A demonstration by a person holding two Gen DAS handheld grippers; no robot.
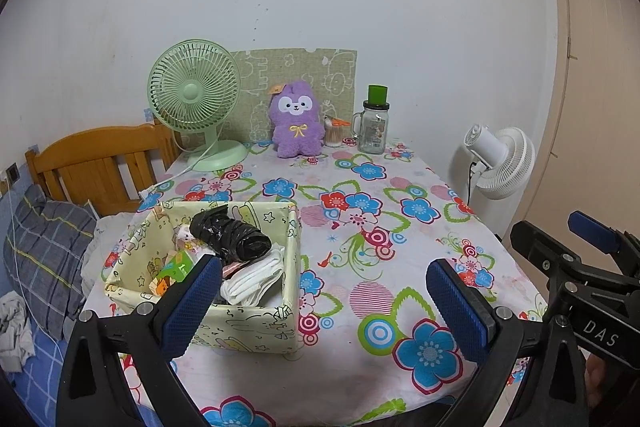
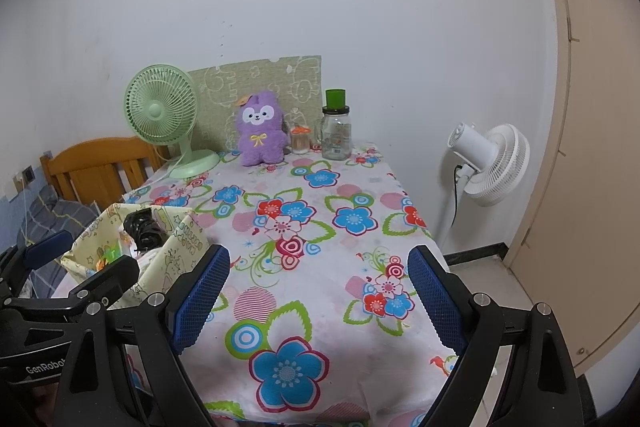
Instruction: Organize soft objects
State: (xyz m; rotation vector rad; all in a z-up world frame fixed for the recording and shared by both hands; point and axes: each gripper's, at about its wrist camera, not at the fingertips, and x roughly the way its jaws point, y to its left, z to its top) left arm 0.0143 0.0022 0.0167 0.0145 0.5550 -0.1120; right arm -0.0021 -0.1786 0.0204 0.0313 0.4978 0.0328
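While both tools idle above the near edge of the table, I take the left wrist view first. The left gripper [image 1: 324, 291] hangs with its blue pads spread wide and nothing between them. Just beyond its left pad sits the fabric storage box [image 1: 256, 327] on the floral tablecloth [image 1: 400, 227]. The box already contains a black plastic-wrapped bundle [image 1: 230, 237], folded white cloth [image 1: 254, 279] and some colourful small items (too cluttered to identify). The purple plush toy [image 1: 296, 123] stands upright at the far end of the table, well apart from the box, between the green desk fan [image 1: 196, 99] and a glass jar with a green lid [image 1: 374, 123].

In the right wrist view, the right gripper [image 2: 318, 293] is likewise spread and empty, hovering over bare tablecloth. The box lies to its left, partly hidden by the other tool. The plush toy is directly ahead, far off.

My judgement: the task is largely done. The plush toy appears to be the one soft object still outside the box; collecting it would remain.
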